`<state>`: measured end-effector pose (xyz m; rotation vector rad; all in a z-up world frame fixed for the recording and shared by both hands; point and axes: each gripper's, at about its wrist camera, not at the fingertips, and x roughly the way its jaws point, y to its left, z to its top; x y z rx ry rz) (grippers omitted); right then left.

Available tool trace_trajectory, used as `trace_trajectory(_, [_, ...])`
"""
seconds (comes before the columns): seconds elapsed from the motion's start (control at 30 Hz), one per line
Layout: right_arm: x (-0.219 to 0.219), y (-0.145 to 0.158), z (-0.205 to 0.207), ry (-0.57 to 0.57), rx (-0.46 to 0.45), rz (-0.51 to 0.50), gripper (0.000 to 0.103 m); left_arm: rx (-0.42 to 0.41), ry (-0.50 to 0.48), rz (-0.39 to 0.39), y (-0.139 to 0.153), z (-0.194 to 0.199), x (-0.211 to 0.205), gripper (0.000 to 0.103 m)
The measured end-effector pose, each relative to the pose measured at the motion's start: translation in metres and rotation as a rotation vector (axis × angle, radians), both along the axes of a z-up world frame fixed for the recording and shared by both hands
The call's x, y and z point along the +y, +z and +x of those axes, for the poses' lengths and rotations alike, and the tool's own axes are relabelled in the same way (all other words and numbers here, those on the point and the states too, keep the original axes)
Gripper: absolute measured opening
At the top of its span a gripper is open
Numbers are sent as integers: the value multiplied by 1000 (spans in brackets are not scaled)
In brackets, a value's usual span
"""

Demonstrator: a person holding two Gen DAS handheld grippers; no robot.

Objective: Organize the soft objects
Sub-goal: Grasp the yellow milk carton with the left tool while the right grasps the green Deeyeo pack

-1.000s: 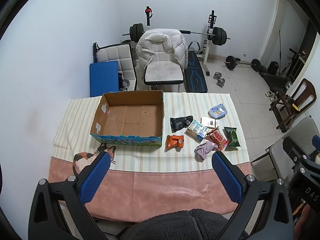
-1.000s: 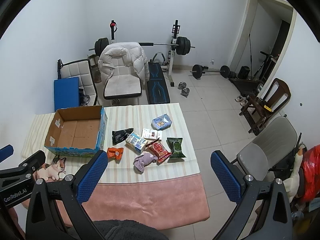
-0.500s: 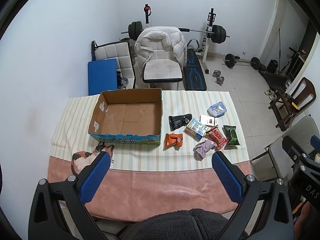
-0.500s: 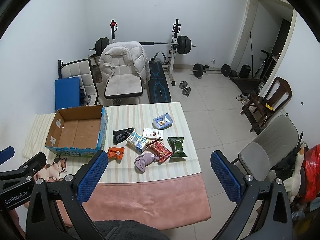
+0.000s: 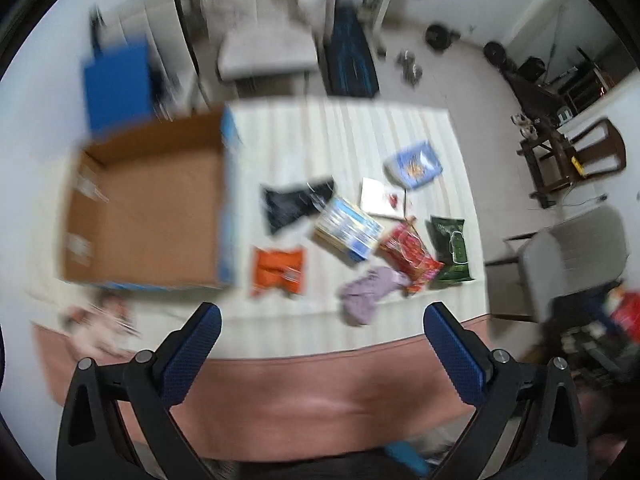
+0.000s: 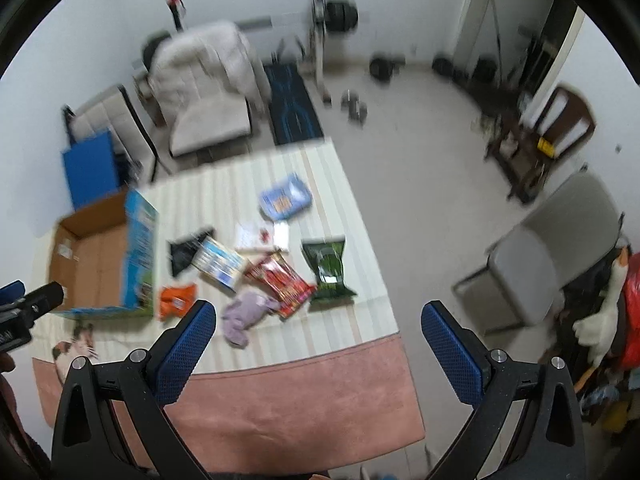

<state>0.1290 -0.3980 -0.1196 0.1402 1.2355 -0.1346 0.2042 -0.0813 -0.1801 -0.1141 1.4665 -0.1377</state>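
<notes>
An empty cardboard box [image 5: 148,216] [image 6: 96,260] stands on the left of the striped table [image 5: 360,128]. To its right lie soft packets: an orange pouch [image 5: 278,270], a black pouch [image 5: 296,204], a red packet [image 5: 412,258], a green packet [image 5: 450,248], a blue bag [image 5: 416,164], a blue-white carton [image 5: 348,232] and a lilac cloth [image 5: 368,294] [image 6: 248,314]. My left gripper [image 5: 320,320] and my right gripper [image 6: 318,320] are open, empty and high above the table's near edge. Both views are blurred.
A plush cat [image 6: 74,350] lies at the table's front left corner. A grey chair [image 6: 548,256] stands to the right of the table. A white chair with a jacket [image 6: 208,92], a blue panel [image 6: 90,172] and a weight bench [image 6: 294,96] stand behind it.
Both grippers have moved forward and down toward the table, so the items look larger and blurred. Nothing on the table has moved.
</notes>
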Motion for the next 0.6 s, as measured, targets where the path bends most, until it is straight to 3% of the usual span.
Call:
trace_trajectory(0.13, [-32, -107, 55, -26, 137, 43, 103, 181, 110, -79, -82, 46, -18, 101])
trace_trajectory(0.3, [-53, -203, 104, -63, 267, 97, 103, 340, 215, -107, -169, 90, -38, 100])
trace_trajectory(0.5, [-50, -270, 134, -75, 370, 154, 103, 488, 299, -126, -225, 113, -48, 100])
trace_trajectory(0.6, [-49, -289, 138, -84, 409, 185, 103, 523, 309, -89, -242, 119, -51, 100])
